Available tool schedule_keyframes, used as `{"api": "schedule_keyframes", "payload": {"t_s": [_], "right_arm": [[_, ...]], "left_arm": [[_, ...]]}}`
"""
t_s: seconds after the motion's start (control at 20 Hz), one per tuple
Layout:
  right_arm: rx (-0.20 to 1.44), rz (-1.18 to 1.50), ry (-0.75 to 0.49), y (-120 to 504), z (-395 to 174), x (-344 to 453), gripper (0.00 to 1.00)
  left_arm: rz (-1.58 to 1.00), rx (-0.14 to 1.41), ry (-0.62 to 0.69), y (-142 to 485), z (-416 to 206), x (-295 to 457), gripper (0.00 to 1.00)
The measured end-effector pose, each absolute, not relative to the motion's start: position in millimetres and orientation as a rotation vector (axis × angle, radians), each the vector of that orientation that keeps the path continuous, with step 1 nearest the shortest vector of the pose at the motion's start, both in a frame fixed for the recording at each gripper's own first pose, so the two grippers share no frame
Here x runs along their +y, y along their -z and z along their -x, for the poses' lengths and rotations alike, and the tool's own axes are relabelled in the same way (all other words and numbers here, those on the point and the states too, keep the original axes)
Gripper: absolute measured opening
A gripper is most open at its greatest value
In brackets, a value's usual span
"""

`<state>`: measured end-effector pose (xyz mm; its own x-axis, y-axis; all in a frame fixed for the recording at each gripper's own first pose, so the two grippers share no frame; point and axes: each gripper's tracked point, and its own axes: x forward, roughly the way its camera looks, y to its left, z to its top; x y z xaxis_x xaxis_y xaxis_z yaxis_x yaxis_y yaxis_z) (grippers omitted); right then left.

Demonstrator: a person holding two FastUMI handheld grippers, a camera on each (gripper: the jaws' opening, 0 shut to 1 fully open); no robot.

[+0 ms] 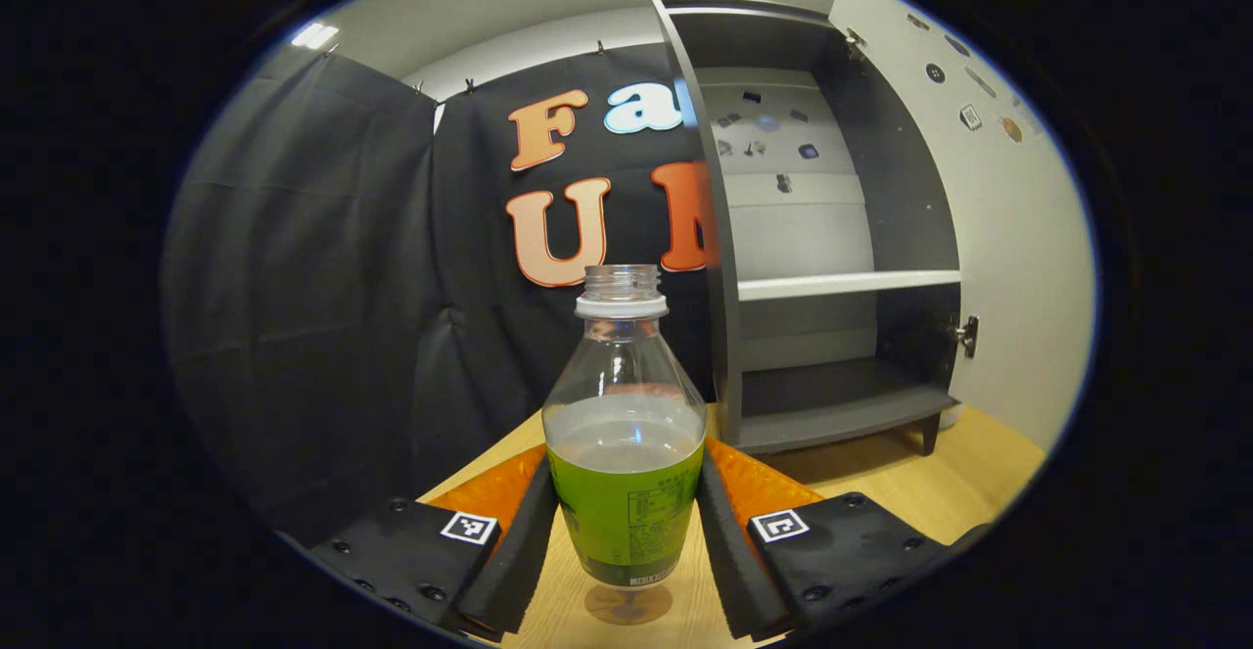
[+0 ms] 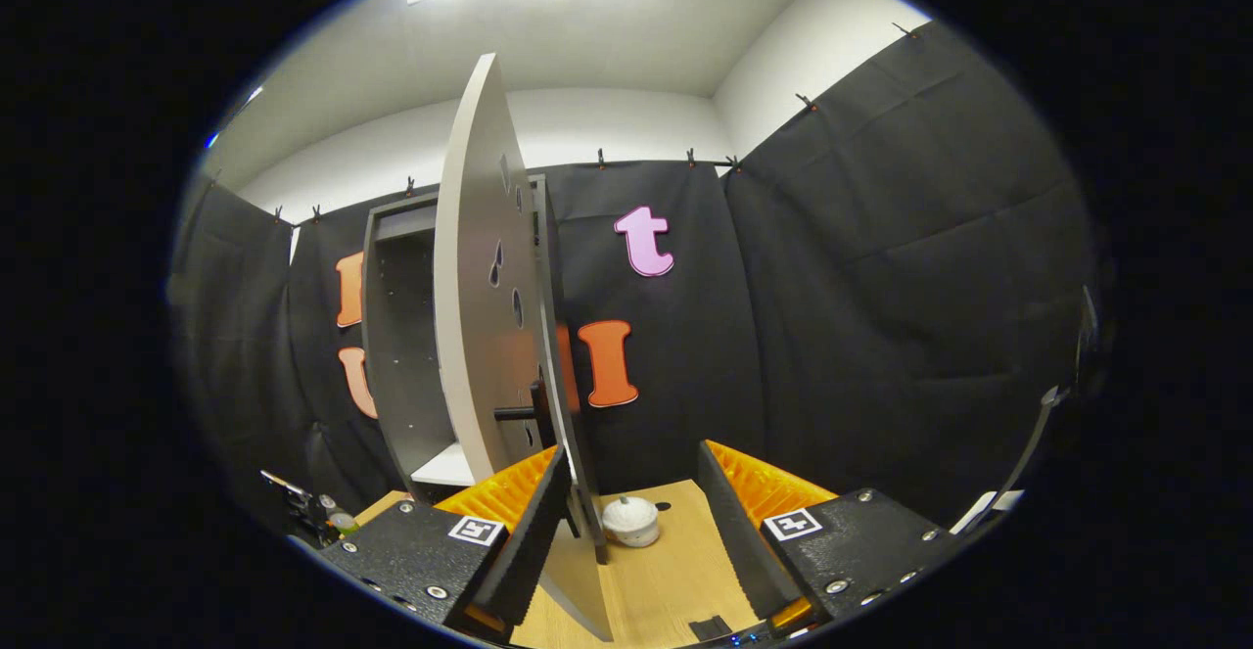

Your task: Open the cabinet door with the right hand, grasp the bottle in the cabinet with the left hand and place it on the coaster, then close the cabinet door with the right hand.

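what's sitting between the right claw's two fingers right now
In the right gripper view, the open cabinet door's lower edge stands between the right claw's fingers, by the left finger; the claw is open.

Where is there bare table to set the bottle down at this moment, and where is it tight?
Free: the light wooden table in front of the open dark grey cabinet, and the strip under the clear green-labelled plastic bottle held in the left claw. Tight: by the grey cabinet door, where the right claw and a small white round object sit.
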<state>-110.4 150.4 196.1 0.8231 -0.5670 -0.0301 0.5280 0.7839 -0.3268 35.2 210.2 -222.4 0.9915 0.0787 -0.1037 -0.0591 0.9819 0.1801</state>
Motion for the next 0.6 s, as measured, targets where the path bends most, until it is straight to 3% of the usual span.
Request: {"api": "schedule_keyframes", "payload": {"t_s": [0.6], "right_arm": [[0.155, 0.398, 0.74, -210.2, 106.8, 148.1, 0.82]], "left_arm": [[-0.215, 0.241, 0.027, 332.3, -53.9, 223.9, 0.8]]}}
